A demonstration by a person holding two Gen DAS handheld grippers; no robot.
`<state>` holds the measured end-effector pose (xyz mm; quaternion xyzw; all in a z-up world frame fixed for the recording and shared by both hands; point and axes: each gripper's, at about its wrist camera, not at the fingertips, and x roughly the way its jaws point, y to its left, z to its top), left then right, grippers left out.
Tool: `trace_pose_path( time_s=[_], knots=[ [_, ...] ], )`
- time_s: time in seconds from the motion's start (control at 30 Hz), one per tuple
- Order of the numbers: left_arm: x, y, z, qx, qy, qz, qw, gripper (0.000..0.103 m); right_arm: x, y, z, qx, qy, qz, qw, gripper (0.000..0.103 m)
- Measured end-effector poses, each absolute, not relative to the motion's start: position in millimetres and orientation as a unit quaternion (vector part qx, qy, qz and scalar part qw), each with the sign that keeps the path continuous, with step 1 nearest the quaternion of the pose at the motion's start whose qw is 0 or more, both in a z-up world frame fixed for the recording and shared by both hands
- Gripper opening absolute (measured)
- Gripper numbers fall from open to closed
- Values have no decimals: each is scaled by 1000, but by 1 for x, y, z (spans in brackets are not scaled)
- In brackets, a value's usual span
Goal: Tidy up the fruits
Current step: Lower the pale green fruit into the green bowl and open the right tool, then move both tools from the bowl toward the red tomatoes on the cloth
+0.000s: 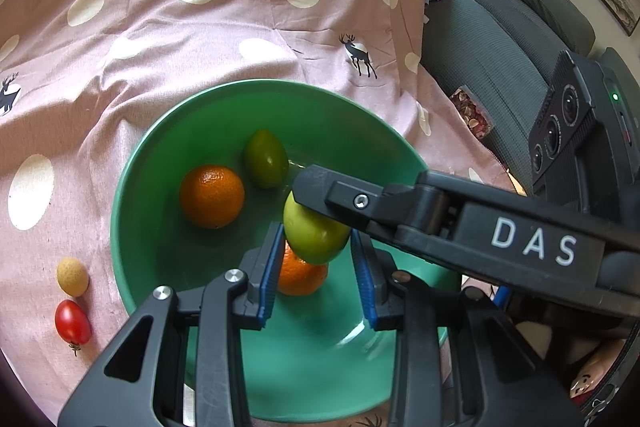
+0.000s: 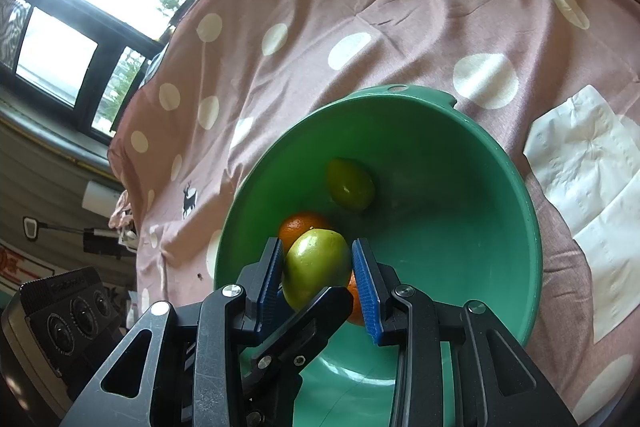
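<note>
A yellow-green fruit hangs over the green bowl, held by both grippers at once. My left gripper has its blue pads against the fruit's sides. A black finger of the right gripper lies across the top of the fruit. In the right wrist view my right gripper clamps the same fruit, and a left gripper finger crosses in front. In the bowl lie an orange, a dark green fruit and a second orange beneath the grippers.
A small tan fruit and a red cherry tomato lie on the pink dotted cloth left of the bowl. White paper napkins lie right of the bowl. A grey sofa stands past the cloth's right edge.
</note>
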<state>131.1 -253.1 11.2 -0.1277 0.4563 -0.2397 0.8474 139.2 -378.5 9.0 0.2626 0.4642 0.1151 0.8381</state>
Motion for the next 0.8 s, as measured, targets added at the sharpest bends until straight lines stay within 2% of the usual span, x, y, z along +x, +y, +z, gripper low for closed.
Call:
trace_pose_path(
  time_s=[0.3,0.67,0.8],
  knots=[
    [127,-249,16,-130,447,-235,853,35,139,-380,9,271,461,120,836,37],
    [89,-190,51,-143,400,-193,884,57,124,-372,31,251,426,113,862,37],
    [71,-154,60,-141,389,-150,898,61,123,-354,37,230,426,126,866,40]
  ],
)
